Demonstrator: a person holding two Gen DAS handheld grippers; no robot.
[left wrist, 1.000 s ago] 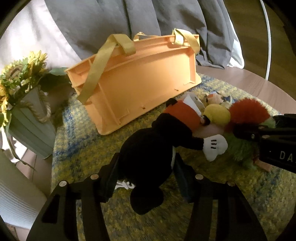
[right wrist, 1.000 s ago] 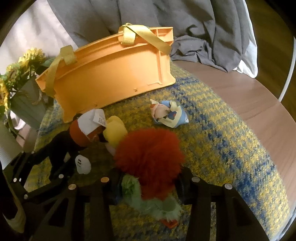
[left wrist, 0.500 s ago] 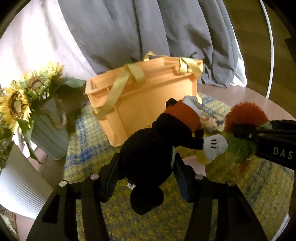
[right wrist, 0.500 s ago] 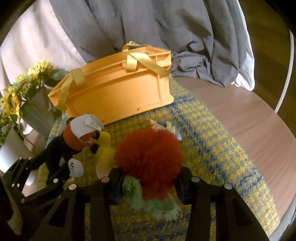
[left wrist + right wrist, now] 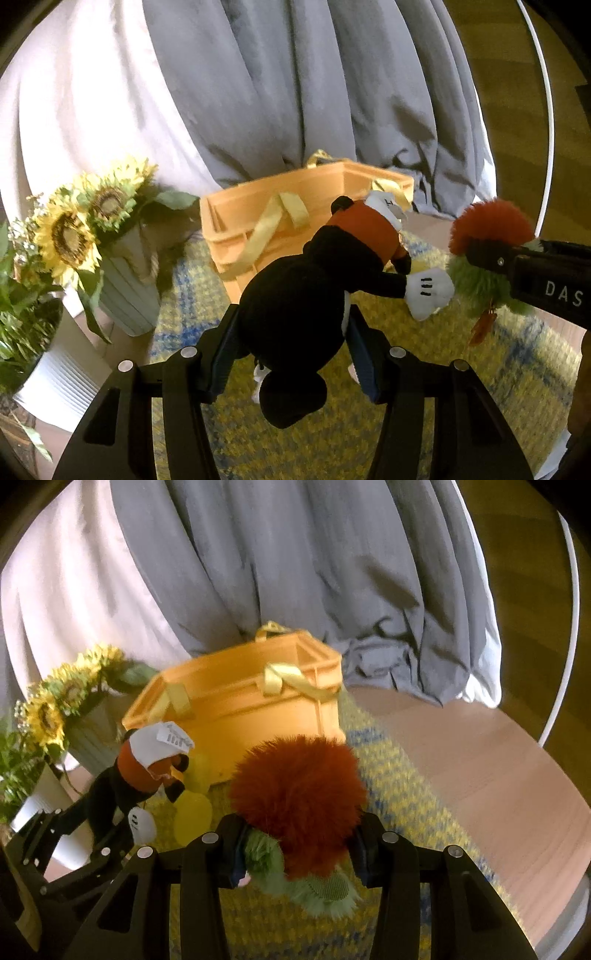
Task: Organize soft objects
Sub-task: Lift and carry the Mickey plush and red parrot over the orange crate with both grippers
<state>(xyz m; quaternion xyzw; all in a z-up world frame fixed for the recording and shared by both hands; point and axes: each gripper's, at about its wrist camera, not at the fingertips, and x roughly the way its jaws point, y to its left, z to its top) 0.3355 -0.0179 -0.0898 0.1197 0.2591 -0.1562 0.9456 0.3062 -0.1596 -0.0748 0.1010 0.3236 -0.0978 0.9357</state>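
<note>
The left gripper (image 5: 291, 354) clamps a black plush mouse (image 5: 306, 295) by its soft, rounded body, the 2 flat pads pressed into the fabric on either side; the toy's red shorts, white tag and puffy white glove (image 5: 428, 291) stick out forward, clear of the mat. Beside it, the right gripper (image 5: 295, 849) pinches a fuzzy doll (image 5: 299, 790) with a shaggy red-orange mop of hair and a matted green body, its jaws closed on the green fur just under the hair. Both toys hang above a coarse woven mat (image 5: 461, 387) of yellow and blue yarn that covers a smooth round wooden table (image 5: 472, 760). Just ahead stands a rigid orange plastic crate (image 5: 251, 705) with ribbed walls and limp yellow ribbon handles, its open top facing up. Left of the crate, sunflowers (image 5: 74, 229) fill a ridged pale-green pot (image 5: 129, 291). Grey and white cloth (image 5: 295, 561) drapes in deep folds behind.
</note>
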